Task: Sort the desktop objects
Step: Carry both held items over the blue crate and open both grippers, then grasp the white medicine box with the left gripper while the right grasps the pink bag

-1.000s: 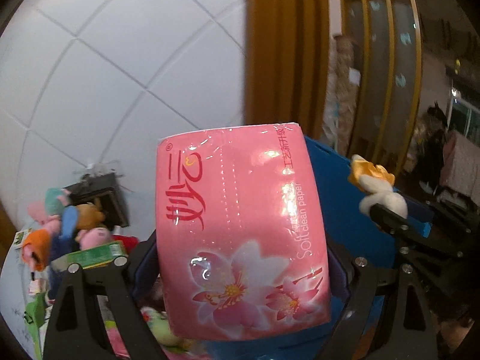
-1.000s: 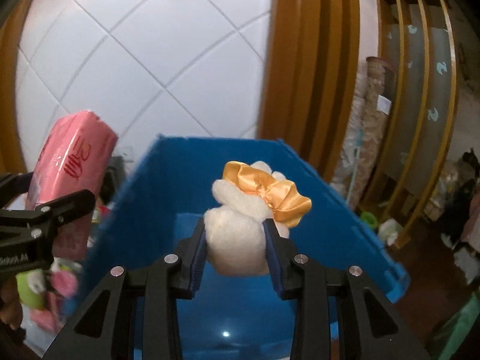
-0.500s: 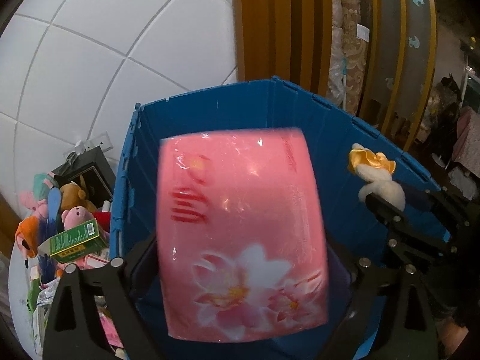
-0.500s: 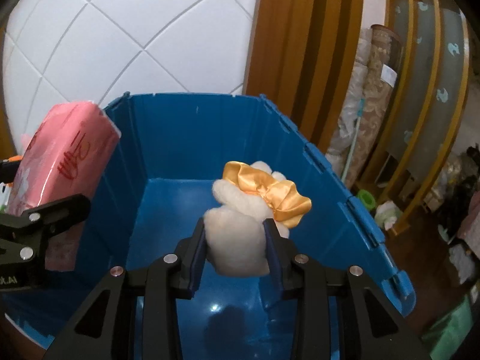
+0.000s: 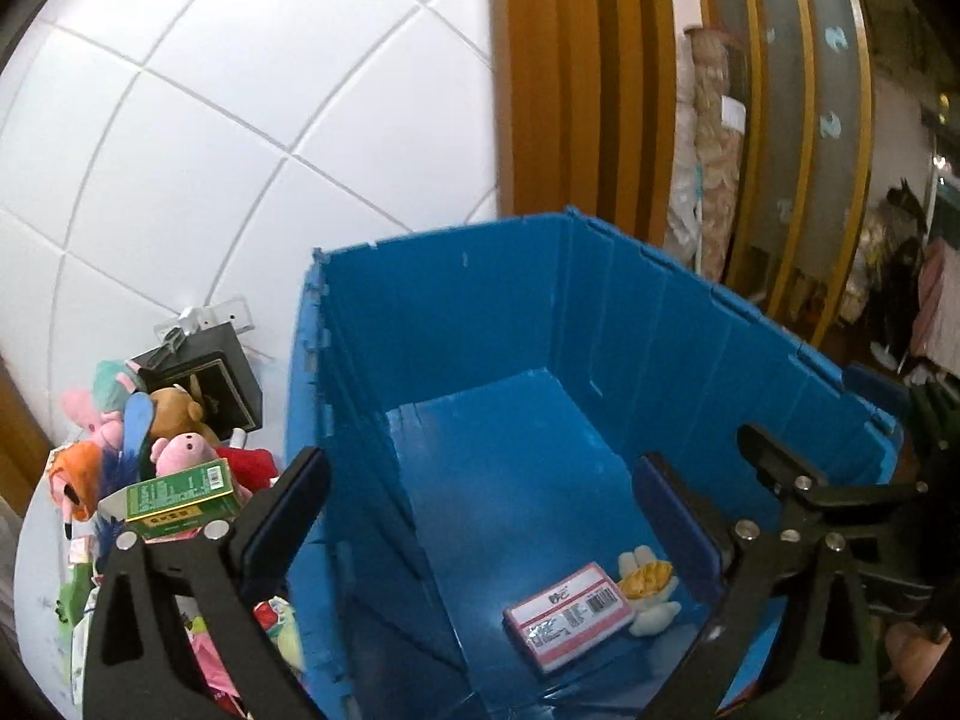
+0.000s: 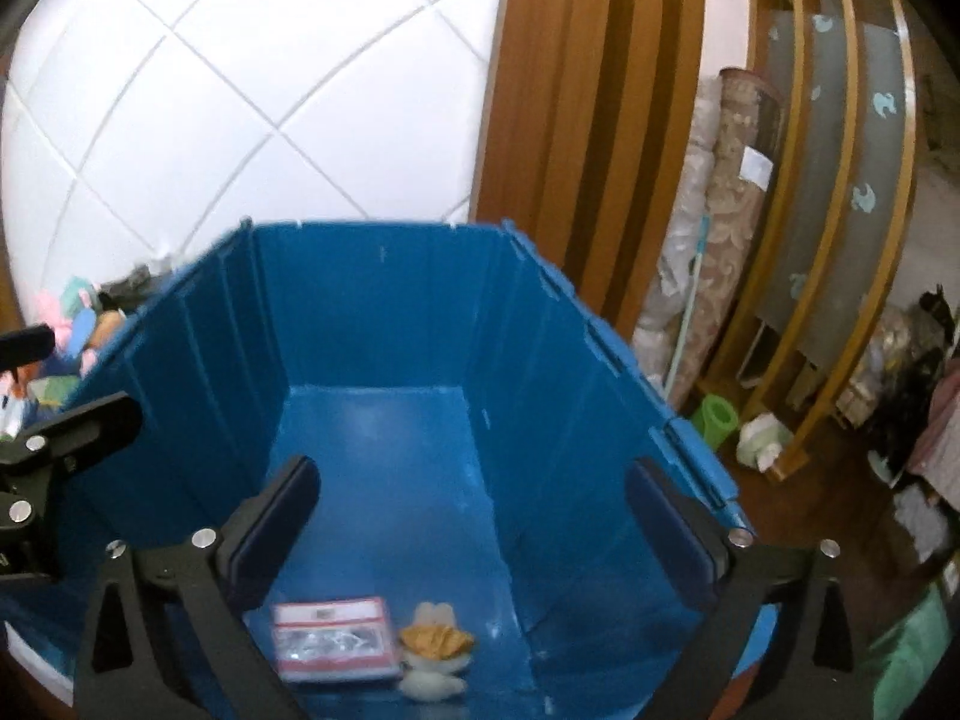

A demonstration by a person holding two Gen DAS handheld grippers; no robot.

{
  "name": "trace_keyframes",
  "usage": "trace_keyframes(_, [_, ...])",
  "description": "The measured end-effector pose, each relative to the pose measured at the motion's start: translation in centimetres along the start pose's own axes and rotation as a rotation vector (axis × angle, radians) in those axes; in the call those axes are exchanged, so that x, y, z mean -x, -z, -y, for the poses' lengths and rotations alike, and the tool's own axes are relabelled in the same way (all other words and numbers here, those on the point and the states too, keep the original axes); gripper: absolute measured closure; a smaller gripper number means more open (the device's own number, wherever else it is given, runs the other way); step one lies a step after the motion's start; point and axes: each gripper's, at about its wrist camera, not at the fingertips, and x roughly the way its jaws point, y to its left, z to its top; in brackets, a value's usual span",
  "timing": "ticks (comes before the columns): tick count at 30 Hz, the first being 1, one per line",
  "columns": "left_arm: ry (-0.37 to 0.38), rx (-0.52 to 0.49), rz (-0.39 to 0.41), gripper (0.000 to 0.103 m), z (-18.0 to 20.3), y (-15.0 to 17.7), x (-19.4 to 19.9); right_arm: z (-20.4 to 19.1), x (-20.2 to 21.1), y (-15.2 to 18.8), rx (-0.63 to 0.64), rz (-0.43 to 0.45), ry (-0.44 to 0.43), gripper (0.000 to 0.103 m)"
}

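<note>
Hovering over the blue bin [image 5: 480, 324], the left gripper [image 5: 480, 516] and right gripper [image 6: 474, 528] are both opening with nothing between their pads; the pink tissue pack [image 5: 567, 615] and white plush toy [image 5: 651, 591] lie touching on the bin floor. Judging by this, the drop is done, and next comes reaching for the toy pile [image 5: 144, 438] beside the bin. Only the pack's barcode label shows; its print is too small to read.

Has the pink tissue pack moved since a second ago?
Yes. The pink tissue pack dropped from between the left hand-held gripper's opening jaws onto the blue bin's floor.
</note>
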Motion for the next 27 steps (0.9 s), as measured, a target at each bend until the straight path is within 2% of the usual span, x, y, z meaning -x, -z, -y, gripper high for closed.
trace_keyframes(6, [-0.061, 0.117, 0.095, 0.001, -4.4, 1.0, 3.6, -1.8, 3.6, -0.7, -0.063, 0.117, -0.058, 0.000])
trace_keyframes(9, [-0.108, 0.122, 0.127, 0.001, -6.7, 1.9, 5.2, -3.2, 5.1, -0.6, -0.123, 0.163, -0.112, 0.000])
trace_keyframes(12, [-0.163, 0.122, 0.117, 0.001, -9.0, 3.2, 6.4, -5.5, 5.8, -0.7, -0.121, 0.179, -0.208, 0.000])
trace_keyframes(14, [-0.158, 0.159, 0.106, 0.001, -11.4, 4.3, 7.2, -7.3, 5.9, -0.9, -0.098, 0.175, -0.253, 0.000])
trace_keyframes(20, [-0.302, 0.209, 0.104, 0.001, -17.7, 7.4, 9.8, -14.2, 7.6, -1.1, -0.017, 0.229, -0.391, 0.000])
trace_keyframes(27, [-0.463, 0.312, 0.016, 0.001, -27.8, 12.7, 12.5, -22.2, 8.3, -1.3, 0.060, 0.221, -0.522, 0.000])
